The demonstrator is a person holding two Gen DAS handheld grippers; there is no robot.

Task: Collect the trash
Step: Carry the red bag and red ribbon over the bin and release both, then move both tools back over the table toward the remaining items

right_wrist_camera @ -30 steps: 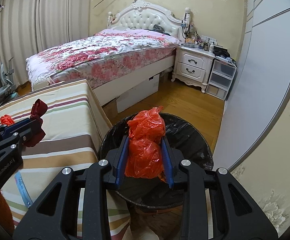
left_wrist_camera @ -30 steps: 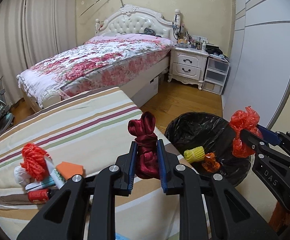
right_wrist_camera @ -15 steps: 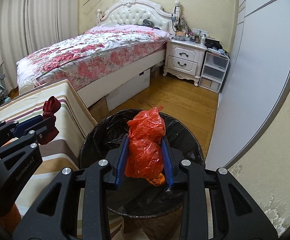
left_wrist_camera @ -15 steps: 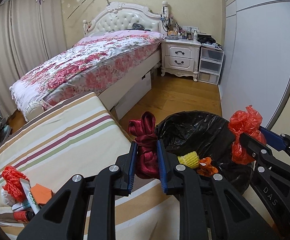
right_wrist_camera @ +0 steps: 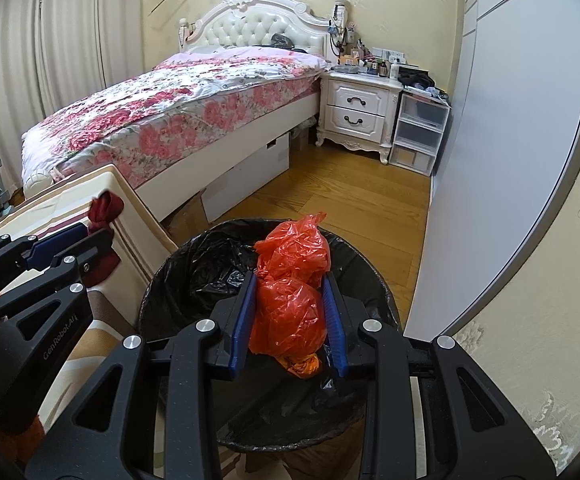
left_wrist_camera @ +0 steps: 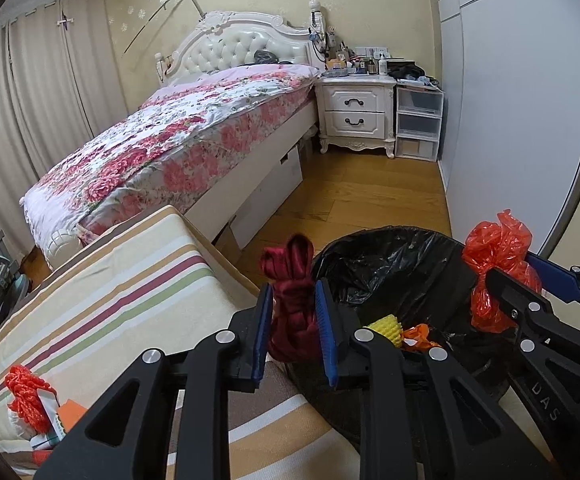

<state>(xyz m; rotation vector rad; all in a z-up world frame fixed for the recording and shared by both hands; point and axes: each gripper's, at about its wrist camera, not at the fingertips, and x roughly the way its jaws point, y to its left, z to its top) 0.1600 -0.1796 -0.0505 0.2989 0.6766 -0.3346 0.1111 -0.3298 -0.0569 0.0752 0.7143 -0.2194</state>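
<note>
Both hands have carried their loads off the striped mattress (left_wrist_camera: pixel 102 300) and over toward the black-lined trash bin (right_wrist_camera: pixel 210 248) in the last second, and both sets of jaws are now starting to part. The right gripper (right_wrist_camera: pixel 290 320) has the orange plastic bag (right_wrist_camera: pixel 290 304) between its blue pads, which look to be still touching the bag's sides; a second ago it was nearer the bin's front rim, and now it hangs squarely over the open mouth. The left gripper (left_wrist_camera: pixel 293 330) has the dark red knotted bundle (left_wrist_camera: pixel 292 304) between its pads, likewise still pinched as far as the view shows. It has swung from well over the mattress to the mattress edge, just beside the bin's rim (whether the bundle is fully above the liner or still over the cloth is hard to judge through the fisheye). Inside the bin lie a yellow foam net (left_wrist_camera: pixel 386 326) and an orange scrap (left_wrist_camera: pixel 418 334), so some trash is already collected. The loosening grips suggest that both pieces are about to be let go; the orange bag should fall cleanly in, while the red bundle could catch the rim. More litter, including a red mesh ball (left_wrist_camera: pixel 26 396), waits on the mattress at far left.
</note>
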